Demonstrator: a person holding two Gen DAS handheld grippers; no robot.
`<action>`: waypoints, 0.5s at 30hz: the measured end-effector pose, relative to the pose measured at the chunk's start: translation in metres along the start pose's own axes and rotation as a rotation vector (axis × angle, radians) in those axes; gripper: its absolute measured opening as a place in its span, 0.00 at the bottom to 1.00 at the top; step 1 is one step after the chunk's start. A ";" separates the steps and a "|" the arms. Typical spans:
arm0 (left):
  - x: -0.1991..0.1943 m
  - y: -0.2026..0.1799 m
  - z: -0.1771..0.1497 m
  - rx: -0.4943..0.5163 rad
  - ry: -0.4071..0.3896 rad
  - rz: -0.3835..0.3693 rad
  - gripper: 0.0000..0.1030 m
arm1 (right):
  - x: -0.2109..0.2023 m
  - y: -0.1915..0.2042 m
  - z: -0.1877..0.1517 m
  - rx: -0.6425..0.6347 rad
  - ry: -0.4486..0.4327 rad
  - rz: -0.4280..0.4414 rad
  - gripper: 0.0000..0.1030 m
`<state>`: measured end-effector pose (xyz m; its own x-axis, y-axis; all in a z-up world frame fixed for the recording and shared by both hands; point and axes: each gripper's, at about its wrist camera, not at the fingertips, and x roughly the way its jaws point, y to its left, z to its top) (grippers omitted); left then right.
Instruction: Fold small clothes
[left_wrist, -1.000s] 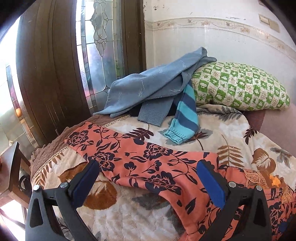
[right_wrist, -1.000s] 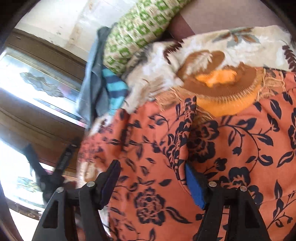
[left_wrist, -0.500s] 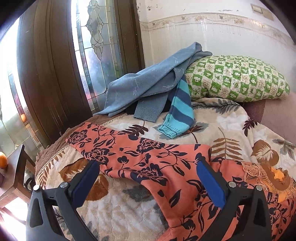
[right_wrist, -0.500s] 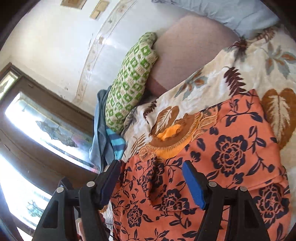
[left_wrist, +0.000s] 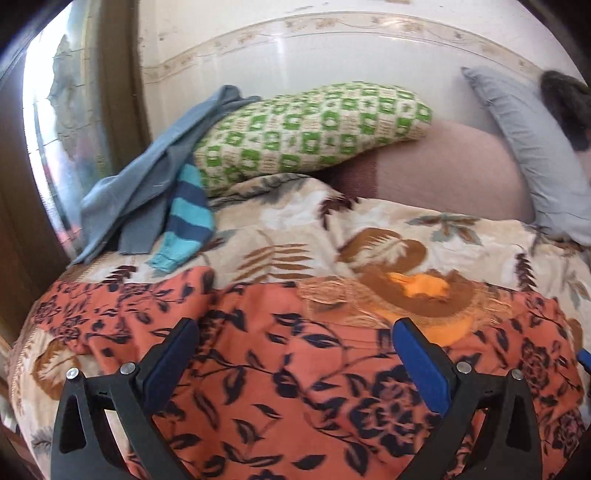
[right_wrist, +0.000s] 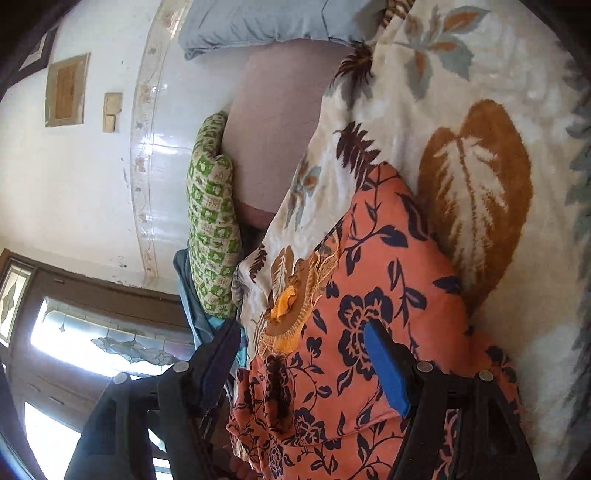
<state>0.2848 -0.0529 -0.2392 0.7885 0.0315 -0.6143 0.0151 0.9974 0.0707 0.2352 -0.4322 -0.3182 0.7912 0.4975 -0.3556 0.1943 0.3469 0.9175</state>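
The orange cloth garment with dark floral print (left_wrist: 295, 376) lies spread, seemingly barely folded, on the leaf-patterned bed blanket (left_wrist: 369, 236), with left gripper (left_wrist: 295, 354) and right gripper (right_wrist: 303, 354) fingers released above it.

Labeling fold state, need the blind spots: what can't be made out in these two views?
- Orange floral garment: hem cut off by left wrist view's bottom edge, behind the open left claw.
- Same garment, right wrist view: lower part hidden behind the open right claw.
- Blue sweater: partly tucked behind the green pillow.
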 end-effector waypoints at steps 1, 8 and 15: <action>0.002 -0.009 -0.002 0.017 0.014 -0.037 1.00 | -0.001 -0.002 0.004 0.007 -0.012 0.004 0.71; 0.055 -0.032 -0.029 0.105 0.245 0.064 1.00 | 0.031 -0.023 0.007 0.039 0.082 -0.181 0.69; 0.052 -0.003 -0.033 0.039 0.273 0.161 1.00 | 0.033 -0.001 -0.002 -0.086 0.075 -0.184 0.71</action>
<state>0.3053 -0.0525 -0.2973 0.5884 0.2099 -0.7808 -0.0682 0.9751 0.2108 0.2601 -0.4144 -0.3311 0.7007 0.4761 -0.5313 0.2793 0.5022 0.8184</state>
